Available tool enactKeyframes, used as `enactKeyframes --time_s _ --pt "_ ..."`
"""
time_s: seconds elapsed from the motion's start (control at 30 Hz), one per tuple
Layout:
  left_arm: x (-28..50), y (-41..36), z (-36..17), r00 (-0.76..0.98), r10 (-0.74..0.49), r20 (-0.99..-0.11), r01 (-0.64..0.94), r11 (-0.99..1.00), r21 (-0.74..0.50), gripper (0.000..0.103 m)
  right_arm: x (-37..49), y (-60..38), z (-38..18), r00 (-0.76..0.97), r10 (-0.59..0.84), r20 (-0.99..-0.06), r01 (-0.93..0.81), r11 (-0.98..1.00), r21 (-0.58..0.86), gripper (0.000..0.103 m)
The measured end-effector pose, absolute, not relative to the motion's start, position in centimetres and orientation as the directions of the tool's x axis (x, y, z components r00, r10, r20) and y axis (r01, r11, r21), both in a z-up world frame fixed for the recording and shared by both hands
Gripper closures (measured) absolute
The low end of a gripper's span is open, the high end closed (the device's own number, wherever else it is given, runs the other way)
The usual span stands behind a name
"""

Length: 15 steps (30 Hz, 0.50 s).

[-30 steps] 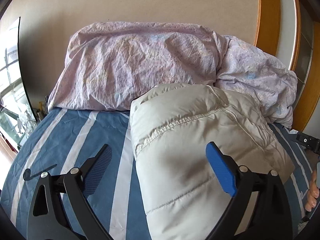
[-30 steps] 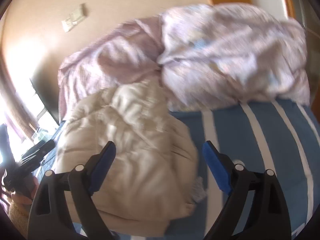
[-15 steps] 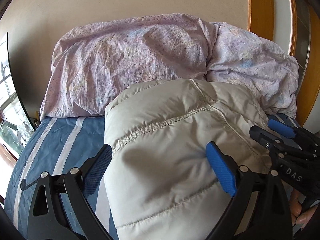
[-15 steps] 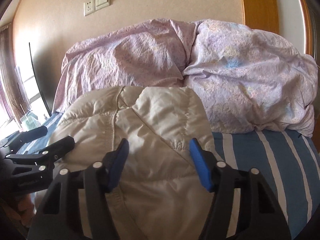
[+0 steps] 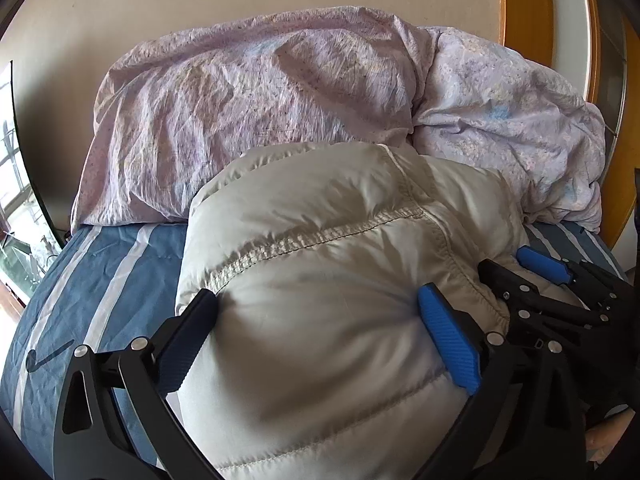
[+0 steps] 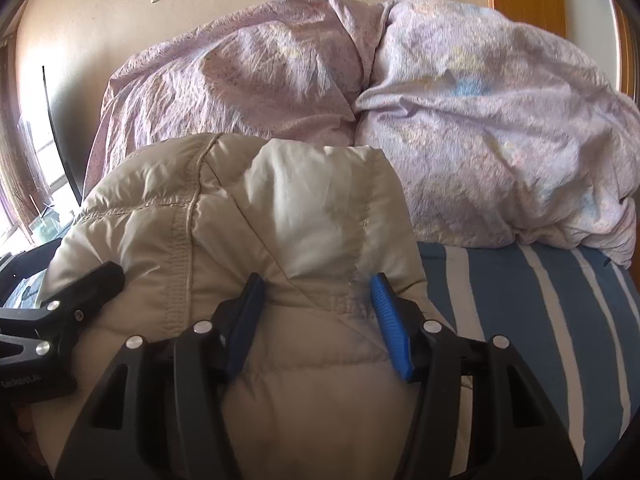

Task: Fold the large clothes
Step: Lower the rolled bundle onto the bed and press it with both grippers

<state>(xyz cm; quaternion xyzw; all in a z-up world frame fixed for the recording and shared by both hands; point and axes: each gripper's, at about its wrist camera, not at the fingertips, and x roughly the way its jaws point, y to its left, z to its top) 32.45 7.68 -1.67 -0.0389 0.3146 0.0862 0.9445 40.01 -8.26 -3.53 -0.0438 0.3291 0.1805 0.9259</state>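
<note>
A puffy cream down jacket [image 5: 332, 264] lies bundled on the blue striped bed; it fills the near middle of the right wrist view [image 6: 248, 240] too. My left gripper [image 5: 316, 340] stands wide open with its fingers on either side of the jacket's bulk, pressed against it. My right gripper [image 6: 316, 320] is partly closed, its blue pads squeezing a thick fold of the jacket's right part. The right gripper also shows at the right edge of the left wrist view [image 5: 552, 292]. The left gripper shows at the left edge of the right wrist view [image 6: 60, 312].
A crumpled lilac quilt [image 5: 320, 112] is heaped along the wall behind the jacket. The blue and white striped sheet [image 6: 540, 320] runs to the right, and also to the left in the left wrist view [image 5: 100, 272]. A wooden door frame [image 5: 524, 4] stands at the back right.
Both grippers moved forward onto the jacket. The right gripper narrowed from wide open onto a fold. The left gripper's fingers now straddle the bundle.
</note>
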Motion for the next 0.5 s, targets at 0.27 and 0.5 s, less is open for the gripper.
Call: enactKeyframes --time_s 0.27,0.5 --pt "33.1 7.4 -2.6 0.787 0.165 -0.595 -0.217 0.976 -0.016 0.002 41.8 -8.2 -4.8 0.683 0.332 -0.65 -0.381 0.922 0.07 0.043" --pt "33.3 7.0 -3.8 0.802 0.192 -0.566 -0.239 0.971 -0.009 0.001 42.8 -8.1 -6.0 0.686 0.348 -0.639 -0.389 0.918 0.082 0.04"
